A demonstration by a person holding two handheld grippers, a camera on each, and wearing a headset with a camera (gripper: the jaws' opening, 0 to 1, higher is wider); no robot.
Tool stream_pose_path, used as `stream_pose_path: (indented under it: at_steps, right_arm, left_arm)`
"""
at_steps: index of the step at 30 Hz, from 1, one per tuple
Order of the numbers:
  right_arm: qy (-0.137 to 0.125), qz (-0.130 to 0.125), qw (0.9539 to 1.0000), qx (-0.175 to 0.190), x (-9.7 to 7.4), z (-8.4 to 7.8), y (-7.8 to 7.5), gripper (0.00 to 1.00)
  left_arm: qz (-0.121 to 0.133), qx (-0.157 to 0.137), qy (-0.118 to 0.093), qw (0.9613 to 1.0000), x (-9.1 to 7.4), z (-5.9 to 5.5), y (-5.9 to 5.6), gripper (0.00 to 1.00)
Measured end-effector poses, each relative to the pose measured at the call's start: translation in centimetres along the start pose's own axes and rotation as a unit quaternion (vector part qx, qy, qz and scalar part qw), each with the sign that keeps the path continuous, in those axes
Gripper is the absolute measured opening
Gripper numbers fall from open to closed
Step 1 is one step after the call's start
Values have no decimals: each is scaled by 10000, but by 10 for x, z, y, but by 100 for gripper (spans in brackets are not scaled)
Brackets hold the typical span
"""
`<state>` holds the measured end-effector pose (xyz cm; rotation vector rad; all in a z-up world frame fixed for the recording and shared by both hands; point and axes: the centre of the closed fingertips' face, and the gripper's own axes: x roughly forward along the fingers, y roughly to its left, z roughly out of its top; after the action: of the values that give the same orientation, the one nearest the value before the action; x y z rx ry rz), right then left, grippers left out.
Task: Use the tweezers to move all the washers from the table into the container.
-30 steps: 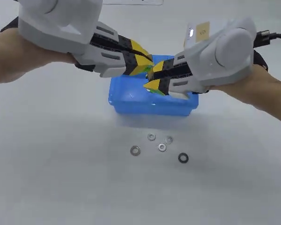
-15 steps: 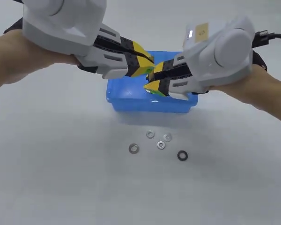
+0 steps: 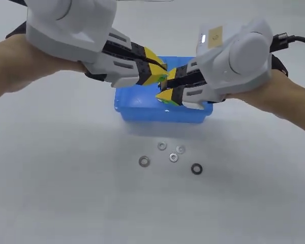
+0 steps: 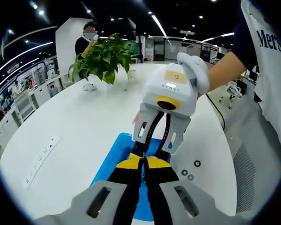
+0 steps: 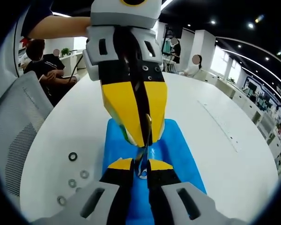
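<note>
A blue container (image 3: 142,109) stands on the white table. Above it my left gripper (image 3: 162,71) and right gripper (image 3: 161,94) meet tip to tip. In the right gripper view thin metal tweezers (image 5: 145,140) run from between the left gripper's (image 5: 143,131) yellow shut jaws down into my right gripper (image 5: 140,166), which is also shut on them. In the left gripper view my left gripper (image 4: 144,161) faces the right gripper (image 4: 152,145) over the container (image 4: 117,150). Several washers (image 3: 173,157) lie on the table in front of the container, one of them dark (image 3: 196,169).
The washers (image 5: 73,156) sit left of the container (image 5: 173,140) in the right gripper view. Open white table surrounds the work. A potted plant (image 4: 103,58) stands far back, with people and a mesh chair (image 5: 18,122) near the table's edge.
The two grippers stay tip to tip above the container. The washers have not moved; only the head camera has drifted slightly.
</note>
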<state>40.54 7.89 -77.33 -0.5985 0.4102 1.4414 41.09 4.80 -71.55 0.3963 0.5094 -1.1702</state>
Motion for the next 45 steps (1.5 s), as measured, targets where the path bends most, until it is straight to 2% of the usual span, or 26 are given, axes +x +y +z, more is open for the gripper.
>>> stream_pose_path:
  at_steps: [7,8,9,17,21,26,30,34,39,42,45]
  right_arm:
    - [-36,-84,10000,-4,-3,3,-3,12]
    - [-35,-109,9999,-30,-3,4,-4,12]
    - [-44,-114,9999,-32,-3,4,-4,12]
    - [-73,-43,9999,-78,-3,9,2,12]
    - [-94,-20,9999,-116,-8,14,6,10]
    - [-209,-59,9997,-130,-19,28,11,9]
    - [-281,-121,9993,-212,-28,39,18,9]
    - [-340,-143,9989,-305,-34,51,26,10]
    - [-350,-141,9985,-386,-37,62,39,10]
    - [-345,-102,9984,-443,-38,68,50,10]
    - [-300,-50,9982,-521,-37,71,63,10]
  left_arm:
    - [3,112,-46,9999,-1,4,-2,6]
    - [43,345,-43,9994,-1,4,-1,6]
    - [-8,407,-33,9992,-2,3,-3,6]
    - [-86,519,5,9986,-6,6,-9,6]
    - [-114,560,-45,9984,-11,11,-15,6]
    - [-65,595,-230,9979,-23,24,-21,6]
    - [8,422,-361,9985,-36,32,-27,6]
    - [96,397,-478,9980,-48,38,-35,6]
    - [218,255,-559,9979,-63,40,-47,6]
    - [234,174,-600,9978,-70,37,-53,6]
    - [252,116,-608,9978,-77,34,-65,6]
